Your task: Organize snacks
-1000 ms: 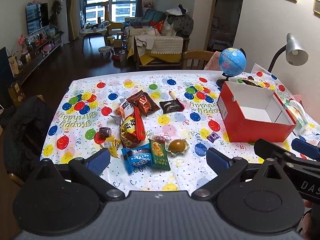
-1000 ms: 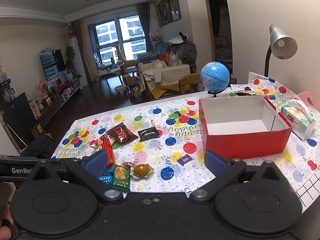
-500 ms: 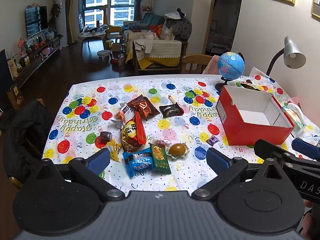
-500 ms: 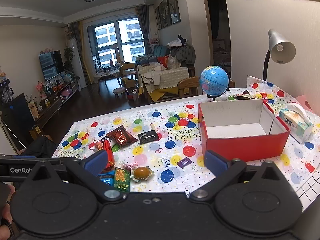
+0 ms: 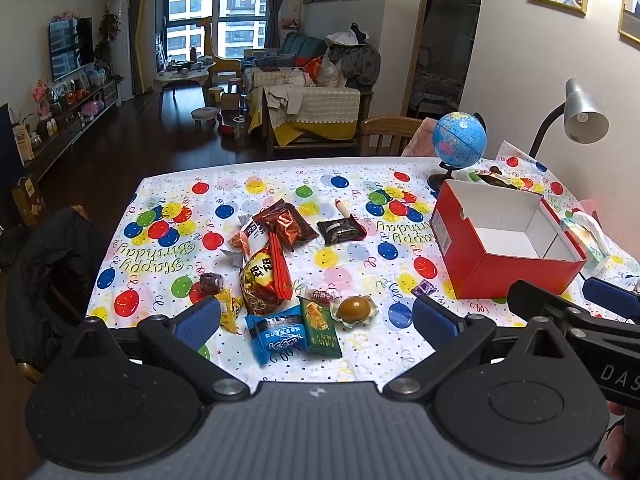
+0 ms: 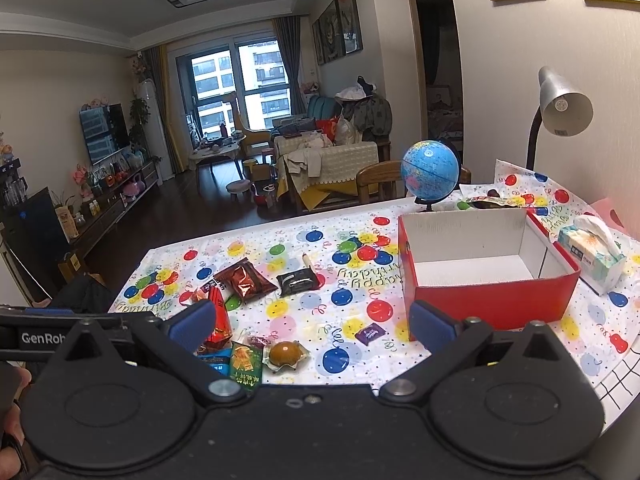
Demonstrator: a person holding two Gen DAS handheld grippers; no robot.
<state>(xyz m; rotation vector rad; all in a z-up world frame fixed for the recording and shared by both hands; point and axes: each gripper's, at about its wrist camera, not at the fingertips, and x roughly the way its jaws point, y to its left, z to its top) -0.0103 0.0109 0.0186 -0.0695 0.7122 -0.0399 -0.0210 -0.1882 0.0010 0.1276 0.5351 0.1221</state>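
The snacks lie scattered on the near half of the counter [image 5: 280, 184], well apart from the red box [image 5: 508, 240] that looks empty and is presumably their destination. Both tools hang above the near edge with nothing between their pads: the left tool [image 5: 316, 320] stands spread wide, and the right tool [image 6: 312, 320] is equally released. Nearest are a blue packet [image 5: 276, 334] and a green packet [image 5: 320, 326] lying side by side and touching, with a clear-wrapped round brown treat [image 5: 354, 309] just beside them. These look light, thin and crinkly — film wrappers will likely slide on the glossy cloth and buckle if squeezed at the middle, so pinching a sealed end seam or the short edges seems safest. The round treat is probably soft or brittle inside its shell; a gentle hold on the flared wrapper rim may suit it better. The large red and gold bag [image 5: 262, 276] is puffier and partly overlaps other packs, so it would likely drag its neighbours. The tiny purple candy [image 6: 370, 334] lies flat near the box, demanding a precise, low pinch.
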